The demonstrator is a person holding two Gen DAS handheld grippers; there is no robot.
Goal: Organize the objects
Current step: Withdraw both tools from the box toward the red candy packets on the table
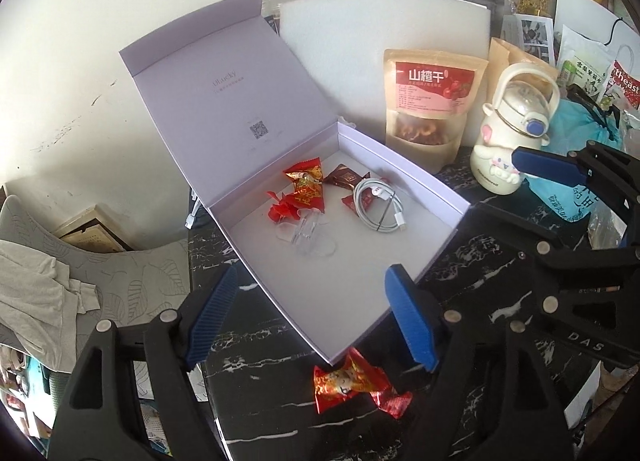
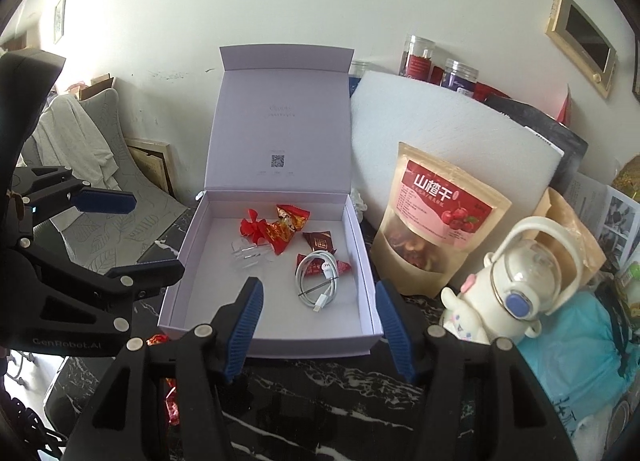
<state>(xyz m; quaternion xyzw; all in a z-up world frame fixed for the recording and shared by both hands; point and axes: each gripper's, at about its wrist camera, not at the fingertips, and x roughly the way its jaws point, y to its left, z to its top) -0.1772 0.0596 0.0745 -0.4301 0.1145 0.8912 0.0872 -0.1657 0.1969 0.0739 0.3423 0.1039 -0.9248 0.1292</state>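
One wrapped candy (image 1: 352, 385) is left outside, on the black marble table (image 1: 480, 261), touching or just beside the near corner of the box (image 1: 400, 189) at 6 o'clock in the left wrist view. It sits between the pads of the left gripper (image 1: 316, 317), which is spread wide and empty. The right gripper (image 2: 320, 329) is also spread and empty, in front of the box's near wall.

Risks, as I judge them: the candy is tucked against the box corner, so a closing pad could catch the cardboard wall and shove or tip the box. The foil wrapper is crinkly and slick — a pinch on a twisted end may slip. The right gripper sits near at 3 o'clock, so the two tools could collide.

Box contents — lid (image 2: 280, 121) upright at 12 o'clock:
- red and gold candies (image 2: 280, 227), far-left area
- dark red candy (image 2: 319, 241), centre
- coiled white cable (image 2: 318, 281), right side, partly over another red wrapper
- clear plastic clip (image 2: 250, 255), left of centre

The near half of the floor is bare.
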